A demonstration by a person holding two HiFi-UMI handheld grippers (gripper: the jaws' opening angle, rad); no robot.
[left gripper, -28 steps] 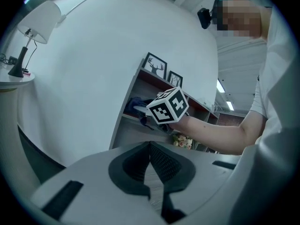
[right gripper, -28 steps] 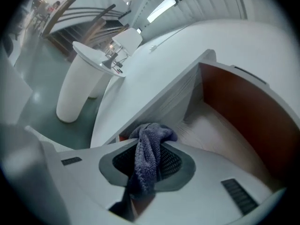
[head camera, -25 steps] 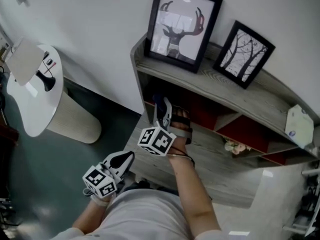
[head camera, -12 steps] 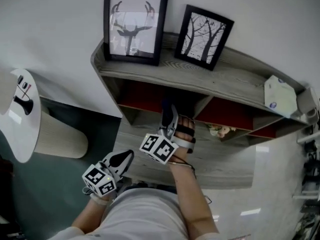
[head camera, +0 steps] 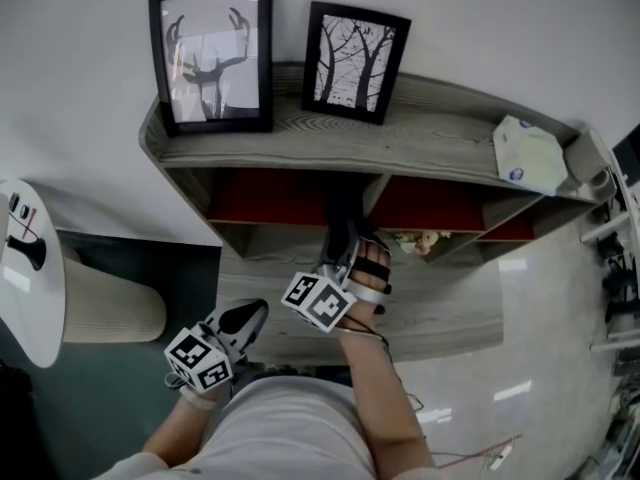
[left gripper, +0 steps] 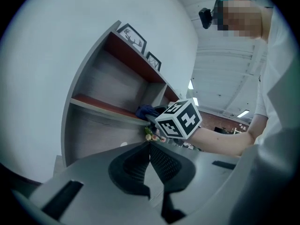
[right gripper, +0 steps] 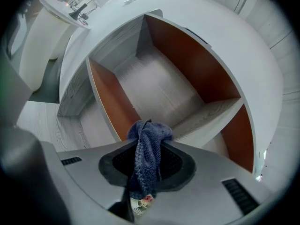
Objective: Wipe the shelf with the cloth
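Note:
A grey wooden shelf unit with red-backed compartments stands against the white wall. My right gripper reaches into the opening just under the top board, in front of the middle divider. It is shut on a dark blue knitted cloth, bunched between the jaws and sticking out past the right gripper. The cloth also shows in the left gripper view, at the shelf's edge. My left gripper is held low by the person's body, away from the shelf. This left gripper is shut on nothing.
Two black-framed pictures lean on the wall on the top board, and a white pouch lies at its right end. A small flower bunch sits in the right compartment. A round white side table stands left.
The head view has swung round, so the shelf now lies more level and centred. The right gripper stays at the opening with the cloth. The left gripper has not moved.

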